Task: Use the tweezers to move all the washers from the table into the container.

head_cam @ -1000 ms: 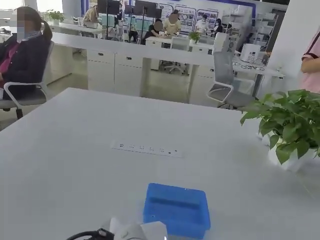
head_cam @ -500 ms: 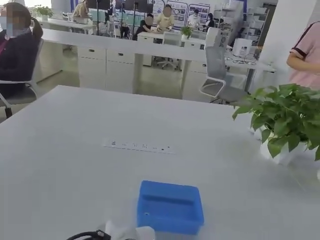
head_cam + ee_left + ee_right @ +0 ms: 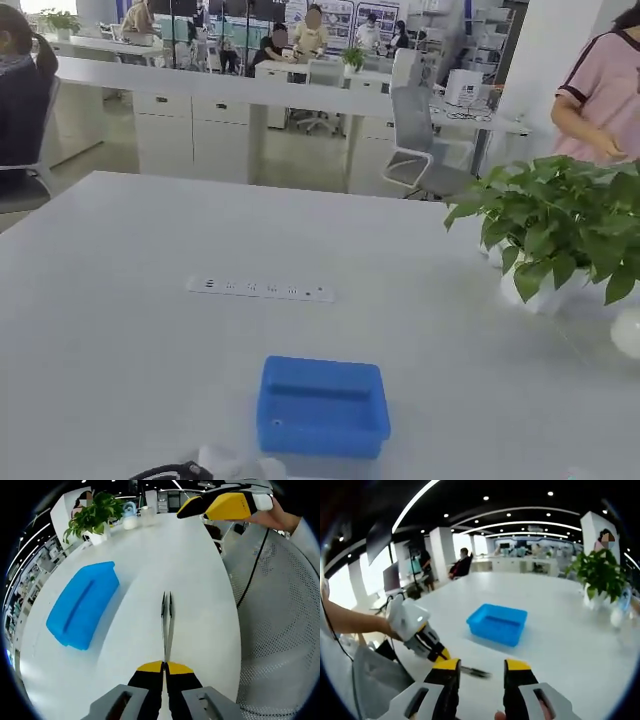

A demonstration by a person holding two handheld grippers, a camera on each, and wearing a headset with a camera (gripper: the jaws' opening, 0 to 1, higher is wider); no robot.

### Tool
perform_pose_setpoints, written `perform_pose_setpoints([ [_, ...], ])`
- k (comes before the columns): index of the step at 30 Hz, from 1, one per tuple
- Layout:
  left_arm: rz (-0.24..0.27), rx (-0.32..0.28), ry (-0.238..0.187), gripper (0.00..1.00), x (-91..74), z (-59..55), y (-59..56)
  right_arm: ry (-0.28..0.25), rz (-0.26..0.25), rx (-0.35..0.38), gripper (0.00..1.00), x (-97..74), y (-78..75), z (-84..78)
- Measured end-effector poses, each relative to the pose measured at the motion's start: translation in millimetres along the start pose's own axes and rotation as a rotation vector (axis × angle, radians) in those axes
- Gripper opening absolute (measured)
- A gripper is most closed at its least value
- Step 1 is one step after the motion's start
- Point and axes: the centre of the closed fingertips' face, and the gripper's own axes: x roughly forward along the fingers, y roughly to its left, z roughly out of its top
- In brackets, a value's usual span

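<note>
A blue rectangular container [image 3: 322, 405] sits open on the white table [image 3: 120, 330], near its front edge. My left gripper [image 3: 164, 666] is shut on a pair of thin metal tweezers [image 3: 166, 625], which point forward over bare tabletop, to the right of the container [image 3: 82, 605]. The tweezer tips are closed and hold nothing. My right gripper [image 3: 482, 667] stands open and holds nothing, raised above the table with the container [image 3: 497, 622] ahead of it. The left gripper [image 3: 420, 630] and its tweezers [image 3: 472, 671] lie just in front of the right one.
A potted green plant [image 3: 560, 230] stands at the table's right side, with a white round object [image 3: 627, 332] beside it. A flush power strip [image 3: 262, 290] lies beyond the container. A person in pink [image 3: 605, 90] stands behind the plant. A mesh chair back [image 3: 280, 630] is by the table edge.
The head camera has swung right and tilted, so the container sits higher and further left in view. The person in pink shows more fully. Nothing on the table has moved.
</note>
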Motion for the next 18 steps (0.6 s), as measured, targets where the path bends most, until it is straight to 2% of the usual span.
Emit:
perform_pose_setpoints([
  [2,-0.002,-0.02,-0.008,0.0,-0.3,-0.8,-0.8,-0.007,-0.016,0.006,0.32,-2.8,-5.6,1.3],
  [3,-0.006,-0.054,-0.008,0.03,-0.7,-2.1,-2.7,-0.014,-0.023,0.011,0.32,-5.5,-8.0,3.4],
  [5,0.012,-0.13,0.001,0.13,-4.2,-6.7,-3.2,-0.029,-0.033,0.023,0.33,-9.3,-11.4,7.4],
  [6,0.006,-0.181,-0.015,0.24,-8.6,-8.9,-7.9,-0.038,-0.042,0.027,0.33,-11.1,-15.0,8.5],
  [7,0.003,-0.242,-0.037,0.33,-12.0,-9.2,-11.2,-0.037,-0.047,0.028,0.34,-11.8,-17.4,7.7],
  [8,0.004,-0.329,-0.079,0.43,-15.8,-8.4,-13.5,-0.029,-0.06,0.032,0.34,-12.5,-22.3,4.9],
  [9,0.015,-0.384,-0.105,0.58,-19.2,-8.7,-13.5,-0.029,-0.066,0.036,0.35,-13.4,-24.9,3.6],
  [10,0.016,-0.424,-0.13,0.64,-25.9,-10.1,-15.7,-0.032,-0.07,0.051,0.36,-14.7,-28.1,2.6],
  [11,0.017,-0.438,-0.139,0.67,-28.4,-10.5,-16.0,-0.037,-0.071,0.066,0.36,-15.4,-29.9,2.5],
  [12,0.048,-0.496,-0.173,0.71,-38.1,-11.2,-13.7,-0.049,-0.072,0.091,0.37,-16.0,-32.0,3.0],
  [13,0.067,-0.528,-0.211,0.77,-44.9,-8.4,-12.4,-0.057,-0.075,0.108,0.39,-16.0,-33.2,3.5],
  [14,0.083,-0.582,-0.277,0.85,-54.9,-4.4,-11.4,-0.064,-0.077,0.126,0.41,-15.3,-34.6,3.0],
  [15,0.099,-0.622,-0.304,0.97,-60.2,-3.5,-9.6,-0.066,-0.08,0.135,0.44,-14.6,-35.4,2.1],
  [16,0.131,-0.646,-0.312,0.97,-68.8,-5.7,-7.8,-0.064,-0.082,0.136,0.45,-13.1,-36.3,0.3],
  [17,0.146,-0.642,-0.31,0.97,-72.4,-7.2,-6.3,-0.062,-0.085,0.136,0.47,-12.8,-36.4,-0.3],
  [18,0.211,-0.658,-0.346,0.99,-85.4,-5.8,-0.9,-0.059,-0.1,0.137,0.5,-12.3,-37.9,-1.6],
])
